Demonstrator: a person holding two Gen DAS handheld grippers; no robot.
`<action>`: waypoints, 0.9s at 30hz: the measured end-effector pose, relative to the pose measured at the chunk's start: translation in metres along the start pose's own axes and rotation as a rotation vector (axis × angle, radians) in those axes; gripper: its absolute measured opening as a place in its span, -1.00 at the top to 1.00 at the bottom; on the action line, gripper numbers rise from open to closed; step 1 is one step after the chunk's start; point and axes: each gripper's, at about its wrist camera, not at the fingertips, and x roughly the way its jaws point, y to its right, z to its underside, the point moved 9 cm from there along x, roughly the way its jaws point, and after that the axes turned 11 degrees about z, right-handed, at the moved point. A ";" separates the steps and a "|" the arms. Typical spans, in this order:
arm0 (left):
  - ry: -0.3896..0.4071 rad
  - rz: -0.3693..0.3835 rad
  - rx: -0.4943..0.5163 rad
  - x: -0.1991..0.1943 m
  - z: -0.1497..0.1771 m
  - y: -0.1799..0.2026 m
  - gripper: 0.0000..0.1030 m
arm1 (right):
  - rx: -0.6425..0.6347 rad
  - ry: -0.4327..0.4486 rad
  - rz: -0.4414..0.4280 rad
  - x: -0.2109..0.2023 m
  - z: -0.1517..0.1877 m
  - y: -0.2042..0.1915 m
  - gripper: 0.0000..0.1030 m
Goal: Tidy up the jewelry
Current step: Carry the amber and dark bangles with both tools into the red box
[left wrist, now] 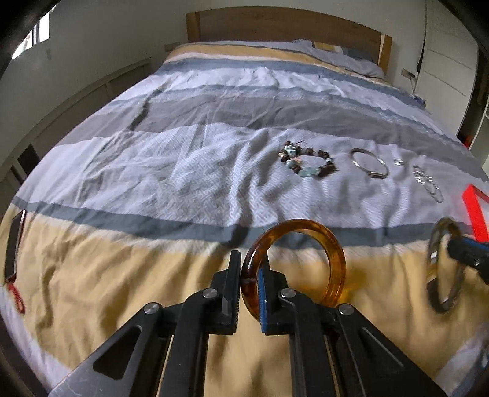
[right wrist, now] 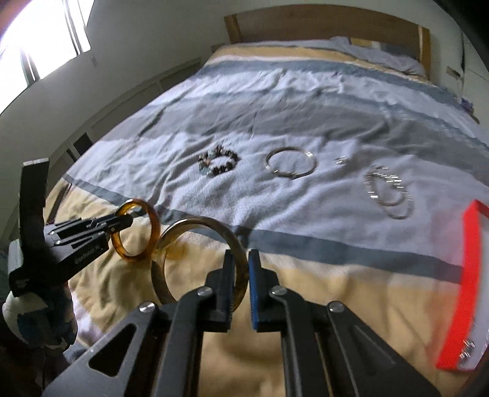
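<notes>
My left gripper (left wrist: 251, 268) is shut on an amber bangle (left wrist: 330, 244), held upright over the yellow part of the bedspread; both also show in the right wrist view, the gripper (right wrist: 125, 220) and the bangle (right wrist: 149, 218). My right gripper (right wrist: 241, 268) is shut on a grey-gold bangle (right wrist: 195, 224), held upright just right of the amber one; it shows in the left wrist view (left wrist: 440, 262). On the white stripe lie a beaded bracelet (right wrist: 217, 160), a silver bangle (right wrist: 290, 162), a small silver piece (right wrist: 340, 159) and silver chain bracelets (right wrist: 388, 191).
A red-rimmed tray (right wrist: 470, 274) lies on the bed at the right, with some small silver pieces in its near corner. The bed's wooden headboard (right wrist: 321, 24) and a pillow are far back. A wall with a window is on the left.
</notes>
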 end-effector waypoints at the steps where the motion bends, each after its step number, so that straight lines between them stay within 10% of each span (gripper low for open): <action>1: 0.002 -0.002 0.002 -0.006 0.002 0.002 0.81 | 0.006 0.007 0.003 -0.008 0.002 0.003 0.85; 27: 0.077 0.058 0.170 -0.122 0.032 0.152 0.81 | 0.336 0.161 0.222 -0.200 0.117 0.225 0.85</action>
